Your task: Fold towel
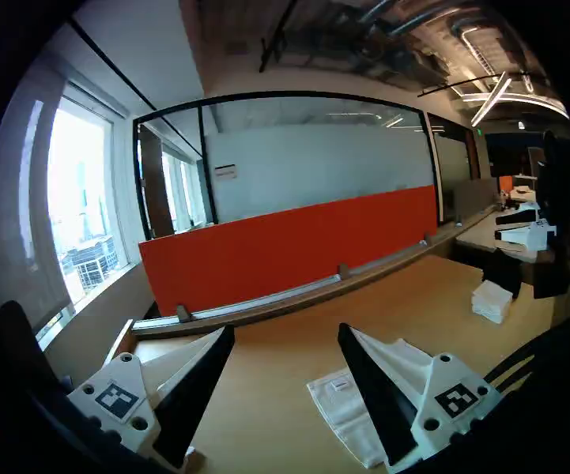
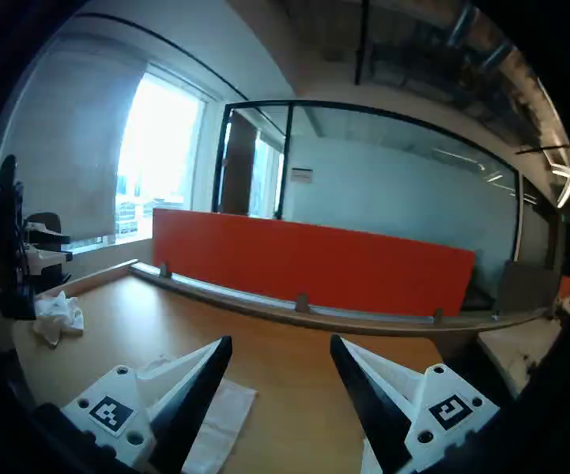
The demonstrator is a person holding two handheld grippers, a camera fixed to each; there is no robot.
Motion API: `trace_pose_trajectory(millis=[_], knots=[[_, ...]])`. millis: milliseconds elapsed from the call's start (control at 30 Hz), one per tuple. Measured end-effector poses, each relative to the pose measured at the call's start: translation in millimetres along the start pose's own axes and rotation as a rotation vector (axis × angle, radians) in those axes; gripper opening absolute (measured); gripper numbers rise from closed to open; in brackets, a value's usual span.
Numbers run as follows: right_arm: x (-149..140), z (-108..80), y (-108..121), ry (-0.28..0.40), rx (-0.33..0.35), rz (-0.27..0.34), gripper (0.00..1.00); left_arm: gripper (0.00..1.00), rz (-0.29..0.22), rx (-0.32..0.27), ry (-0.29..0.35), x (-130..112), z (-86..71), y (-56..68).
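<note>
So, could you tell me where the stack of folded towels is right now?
The stack of folded towels sits at the right of the left gripper view on the wooden table, beyond the flat towel.

Bare tabletop (image 1: 285, 371) spans the frame's centre; an orange divider (image 1: 285, 245) walls the back, with a folded towel stack (image 1: 492, 300) at right.

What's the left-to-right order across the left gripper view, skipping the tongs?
window → flat white towel → stack of folded towels. The orange divider is left out because it spans the middle and overlaps the towel's position.
</note>
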State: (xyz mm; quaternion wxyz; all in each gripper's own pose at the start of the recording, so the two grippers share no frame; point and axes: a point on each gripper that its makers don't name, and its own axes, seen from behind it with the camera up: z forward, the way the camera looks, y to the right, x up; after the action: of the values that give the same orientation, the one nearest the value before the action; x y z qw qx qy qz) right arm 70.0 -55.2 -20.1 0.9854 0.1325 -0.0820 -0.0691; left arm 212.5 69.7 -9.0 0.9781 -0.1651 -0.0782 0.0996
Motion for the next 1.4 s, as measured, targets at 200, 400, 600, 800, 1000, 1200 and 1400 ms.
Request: trace_pose_trajectory(millis=[200,400,600,800,1000,1200,1400], knots=[[-11,-0.3,-29,-0.059,0.118,-0.052,0.96,0.97,0.015,-0.085,-0.056,-15,2.0,19.1],[-23,-1.0,-49,-0.114,0.205,-0.085,0.97,0.97,0.012,-0.155,-0.112,-34,3.1,35.1],[-45,-1.5,-63,-0.184,0.265,-0.081,0.97,0.97,0.030,-0.196,-0.161,-59,4.3,48.5],[-70,1.3,-71,-0.227,0.288,-0.083,0.97,0.97,0.027,-0.220,-0.206,-88,6.0,61.9],[-95,3.2,-80,-0.268,0.315,-0.088,0.97,0.97,0.030,-0.245,-0.248,-117,7.9,72.8],[-123,5.2,-87,-0.307,0.337,-0.112,0.97,0.97,0.048,-0.271,-0.287,-142,8.9,83.9],[-151,7.1,-97,-0.343,0.357,-0.110,0.97,0.98,0.059,-0.304,-0.319,-167,9.1,97.1]])
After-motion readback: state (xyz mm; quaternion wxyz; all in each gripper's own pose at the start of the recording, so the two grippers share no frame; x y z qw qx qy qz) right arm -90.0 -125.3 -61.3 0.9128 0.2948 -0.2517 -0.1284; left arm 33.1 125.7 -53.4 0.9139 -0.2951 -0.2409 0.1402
